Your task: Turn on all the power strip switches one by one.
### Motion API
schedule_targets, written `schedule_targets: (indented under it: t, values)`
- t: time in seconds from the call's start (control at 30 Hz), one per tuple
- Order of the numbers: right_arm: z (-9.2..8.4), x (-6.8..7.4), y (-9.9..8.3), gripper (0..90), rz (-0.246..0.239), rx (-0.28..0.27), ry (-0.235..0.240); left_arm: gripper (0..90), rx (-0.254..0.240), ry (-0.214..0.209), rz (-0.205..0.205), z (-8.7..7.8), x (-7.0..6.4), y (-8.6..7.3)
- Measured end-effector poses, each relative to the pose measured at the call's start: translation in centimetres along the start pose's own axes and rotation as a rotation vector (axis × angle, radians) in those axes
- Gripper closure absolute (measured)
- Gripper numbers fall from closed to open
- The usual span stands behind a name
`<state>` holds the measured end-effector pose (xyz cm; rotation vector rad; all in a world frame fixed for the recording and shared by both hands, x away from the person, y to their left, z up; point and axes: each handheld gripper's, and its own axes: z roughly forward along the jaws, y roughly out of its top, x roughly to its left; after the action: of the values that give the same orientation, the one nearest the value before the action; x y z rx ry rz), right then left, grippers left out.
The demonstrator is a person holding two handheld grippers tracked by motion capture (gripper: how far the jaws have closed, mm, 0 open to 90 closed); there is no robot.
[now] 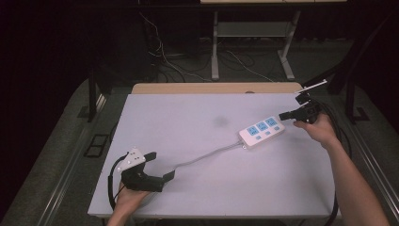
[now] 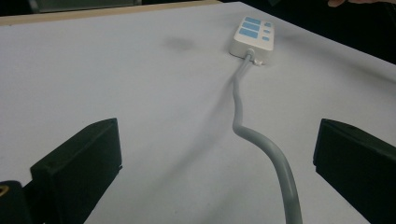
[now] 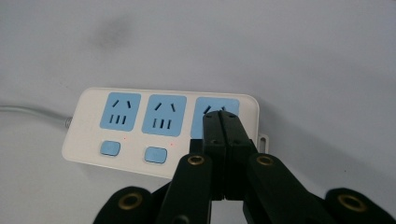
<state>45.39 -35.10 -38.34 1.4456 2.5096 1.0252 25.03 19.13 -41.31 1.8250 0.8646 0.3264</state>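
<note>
A white power strip (image 1: 262,131) with three blue sockets lies at the table's right, tilted. Its grey cable (image 1: 202,157) runs left toward my left gripper (image 1: 160,165). That gripper stands open near the front left, and the cable (image 2: 261,142) passes between its wide-apart jaws without touching them; the power strip (image 2: 252,35) lies far ahead. My right gripper (image 1: 288,115) is shut with nothing in it, just off the strip's right end. In the right gripper view its closed tips (image 3: 222,119) hover over the third socket of the power strip (image 3: 140,123).
The white table top (image 1: 188,117) has a faint dark smudge (image 1: 220,121) near its middle. A wooden edge (image 1: 211,88) runs along the back. Beyond it are desk legs (image 1: 215,47) and loose cables on the floor.
</note>
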Motion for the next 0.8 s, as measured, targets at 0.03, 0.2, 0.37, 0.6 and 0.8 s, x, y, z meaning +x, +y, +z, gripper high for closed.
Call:
schedule_targets:
  t: [0.03, 0.2, 0.37, 0.6, 0.8]
  values:
    - [0.1, 0.0, 0.0, 89.9, -0.001, 0.002, 0.002, 0.0, -0.001, -0.001, 0.000, 0.0, 0.0, 0.0]
    - [0.5, -0.1, -0.1, 89.9, -0.001, 0.022, 0.009, 0.0, 0.000, 0.002, 0.002, 0.0, 0.0, 0.0]
    - [0.9, 0.0, -0.2, 89.9, -0.006, 0.042, 0.014, 0.0, -0.001, 0.003, 0.003, -0.1, 0.0, 0.0]
    - [1.5, 0.1, -0.4, 89.9, -0.015, 0.067, 0.023, 0.0, 0.001, 0.003, 0.005, -0.1, 0.0, 0.0]
    - [2.3, 0.0, -1.1, 89.9, -0.009, 0.085, 0.030, 0.0, 0.001, 0.002, 0.005, 0.0, -0.1, 0.0]
